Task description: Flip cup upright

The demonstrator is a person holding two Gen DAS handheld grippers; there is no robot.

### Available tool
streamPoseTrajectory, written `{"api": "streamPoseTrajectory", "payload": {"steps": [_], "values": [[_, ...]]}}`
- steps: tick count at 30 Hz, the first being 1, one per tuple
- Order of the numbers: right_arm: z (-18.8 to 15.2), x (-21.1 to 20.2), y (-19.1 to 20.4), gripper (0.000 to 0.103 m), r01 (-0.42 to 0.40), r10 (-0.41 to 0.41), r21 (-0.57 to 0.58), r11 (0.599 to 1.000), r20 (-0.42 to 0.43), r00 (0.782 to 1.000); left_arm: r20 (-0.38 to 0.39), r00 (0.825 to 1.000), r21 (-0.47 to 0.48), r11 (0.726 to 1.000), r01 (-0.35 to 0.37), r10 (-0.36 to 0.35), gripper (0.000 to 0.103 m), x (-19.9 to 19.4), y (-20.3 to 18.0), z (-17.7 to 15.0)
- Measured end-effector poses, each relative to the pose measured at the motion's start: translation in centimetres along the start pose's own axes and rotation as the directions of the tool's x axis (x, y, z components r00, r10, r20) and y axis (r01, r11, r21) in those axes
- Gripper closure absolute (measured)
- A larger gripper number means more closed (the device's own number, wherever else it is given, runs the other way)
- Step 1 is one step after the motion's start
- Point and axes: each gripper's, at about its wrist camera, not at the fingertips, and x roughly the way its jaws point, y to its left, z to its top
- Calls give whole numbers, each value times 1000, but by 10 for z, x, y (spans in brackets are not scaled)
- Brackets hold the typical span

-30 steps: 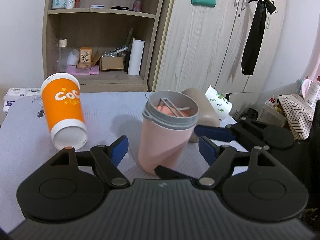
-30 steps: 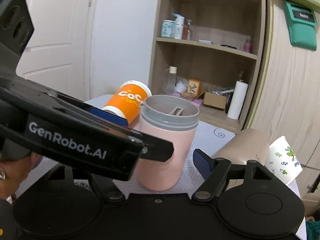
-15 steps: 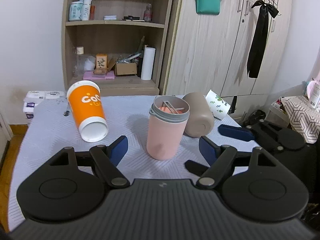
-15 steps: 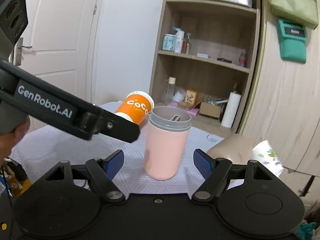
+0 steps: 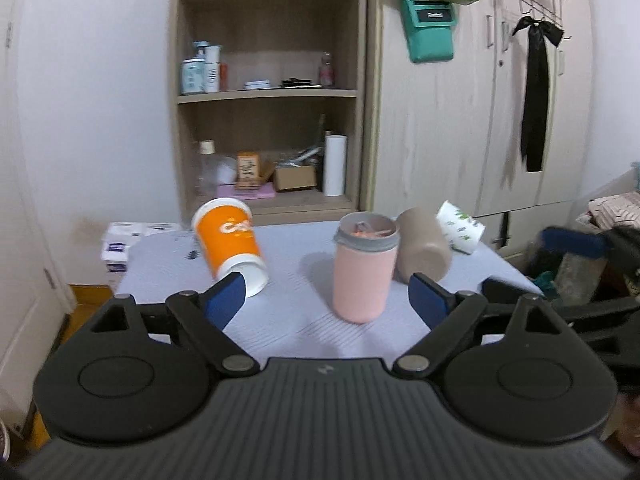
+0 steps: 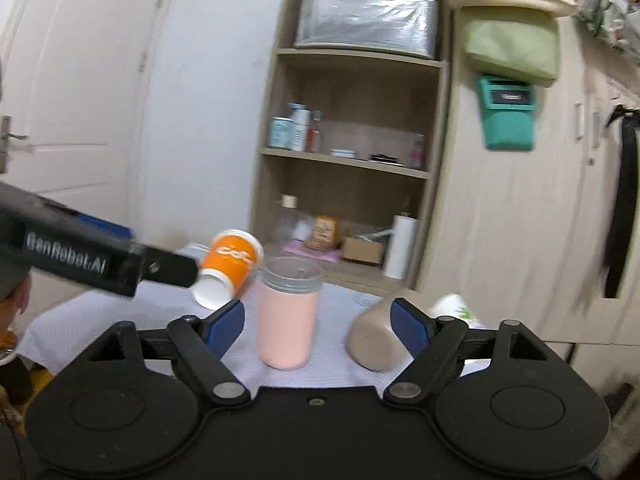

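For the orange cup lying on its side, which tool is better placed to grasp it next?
Probably the left tool. It is open, and the orange cup lies just beyond its left finger. From the right tool the pink cup stands nearer.

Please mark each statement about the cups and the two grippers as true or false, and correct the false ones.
1. The pink cup stands upright on the table. True.
2. The orange cup stands upright too. False: it lies on its side, its white end toward the camera.
3. The left gripper is shut on the pink cup. False: its jaws are open and hold nothing; the cup stands beyond them.
4. The brown cup lies tipped over to the right of the pink cup. True.
5. The right gripper is open and empty. True.
6. The white leaf-print cup is stacked inside the pink cup. False: it lies on the table behind the brown cup.
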Motion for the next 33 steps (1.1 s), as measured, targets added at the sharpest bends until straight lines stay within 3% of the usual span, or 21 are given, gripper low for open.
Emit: {"api": "streamPoseTrajectory", "payload": {"steps": [6,14,17,26,33], "values": [[3,-22,1,15,19,-20,33,999,15,1000,10,1000,-51,999,-18,19,12,-10,8,-8],[7,-36,6,0,29,-30,32,999,32,999,51,997,-72,996,-59,63,6,-23,9,-11],[7,-35,6,0,39,-41,49,998,43,998,65,994,-55,995,-81,85,1,-25,9,-14],[0,-24,4,0,89,-90,85,992,7,996,52,990,-50,990,-129,131,0,-22,7,-15],[-3,-21,3,0,121,-122,108,987,1,992,56,982,-104,979,-173,179,0,-22,10,-18]]}}
